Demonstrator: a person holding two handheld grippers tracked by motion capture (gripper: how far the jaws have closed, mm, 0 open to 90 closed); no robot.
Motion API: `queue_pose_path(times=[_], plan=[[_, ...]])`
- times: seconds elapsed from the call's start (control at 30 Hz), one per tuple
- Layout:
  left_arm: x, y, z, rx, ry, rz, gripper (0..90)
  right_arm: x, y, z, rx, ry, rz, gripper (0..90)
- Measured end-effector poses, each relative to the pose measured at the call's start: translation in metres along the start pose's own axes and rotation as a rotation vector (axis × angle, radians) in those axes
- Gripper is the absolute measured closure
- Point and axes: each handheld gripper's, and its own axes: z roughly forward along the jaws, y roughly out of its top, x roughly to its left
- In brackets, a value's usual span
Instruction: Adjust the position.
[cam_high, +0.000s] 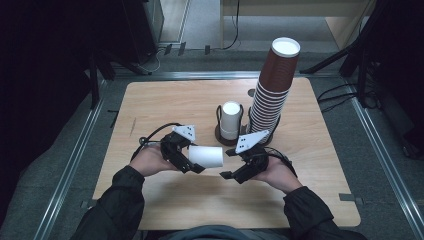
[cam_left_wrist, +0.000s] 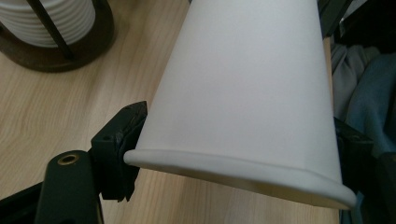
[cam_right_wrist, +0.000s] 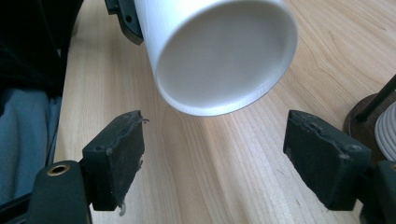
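A white paper cup (cam_high: 207, 156) lies on its side in the air just above the wooden table (cam_high: 165, 105). My left gripper (cam_high: 192, 156) is shut on it near the rim. In the left gripper view the cup (cam_left_wrist: 247, 88) spans the space between both pads (cam_left_wrist: 122, 140), its rolled rim nearest the camera. My right gripper (cam_high: 228, 163) stands open just right of the cup's base, apart from it. From the right gripper view the cup's base (cam_right_wrist: 224, 60) faces the camera above the right gripper (cam_right_wrist: 219, 158), with nothing between its pads (cam_right_wrist: 116, 154).
A dark round holder (cam_high: 220, 134) with upright posts carries a short stack of white cups (cam_high: 230, 119) at mid-table. Beside it on the right leans a tall stack of brown cups (cam_high: 272, 92). The holder's base (cam_left_wrist: 60, 51) shows at the left gripper view's top left.
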Motion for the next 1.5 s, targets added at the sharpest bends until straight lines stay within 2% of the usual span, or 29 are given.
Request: queue_pose_path(times=[0.07,0.17,0.37,0.47,0.5,0.57,0.67,0.7,0.73,0.83,1.03,1.13,1.27,1.33,1.5], plan=[[-0.001,0.001,0.002,0.013,-0.001,-0.006,22.3,0.0,0.0,0.001,0.006,-0.002,-0.006,21.0],[-0.003,0.003,0.006,0.055,0.023,0.012,22.3,0.001,0.0,0.002,0.015,-0.004,-0.013,21.0],[-0.006,0.007,0.015,0.135,0.038,0.034,22.4,0.002,0.0,0.003,0.027,-0.007,-0.031,21.1],[-0.007,0.008,0.018,0.156,0.038,0.038,22.3,0.003,0.0,0.005,0.035,-0.007,-0.035,21.2],[-0.007,0.009,0.019,0.16,0.033,0.035,22.3,0.003,0.0,0.005,0.031,-0.011,-0.05,21.2],[-0.007,0.01,0.021,0.171,0.024,0.019,22.3,0.004,0.0,0.006,0.041,-0.003,-0.05,21.2],[-0.008,0.011,0.024,0.189,0.022,0.019,22.3,0.006,0.001,0.009,0.054,0.002,-0.056,21.3],[-0.008,0.012,0.025,0.194,0.021,0.022,22.3,0.006,0.001,0.01,0.054,-0.005,-0.073,21.4],[-0.01,0.012,0.026,0.194,0.021,0.023,22.3,0.007,0.001,0.011,0.064,0.004,-0.064,21.5],[-0.012,0.014,0.028,0.2,0.017,0.034,22.3,0.009,0.002,0.014,0.074,-0.009,-0.088,22.1],[-0.016,0.015,0.03,0.198,0.015,0.046,22.2,0.013,0.004,0.022,0.099,0.007,-0.102,23.6],[-0.017,0.017,0.031,0.195,0.001,0.046,22.2,0.015,0.005,0.024,0.103,0.008,-0.118,24.6],[-0.019,0.018,0.033,0.209,-0.01,0.055,22.2,0.017,0.006,0.026,0.101,0.014,-0.145,28.1],[-0.02,0.018,0.035,0.21,-0.008,0.063,22.2,0.017,0.006,0.026,0.109,0.018,-0.15,33.1],[-0.019,0.017,0.036,0.218,-0.022,0.06,22.0,0.017,0.006,0.027,0.135,0.036,-0.137,34.6]])
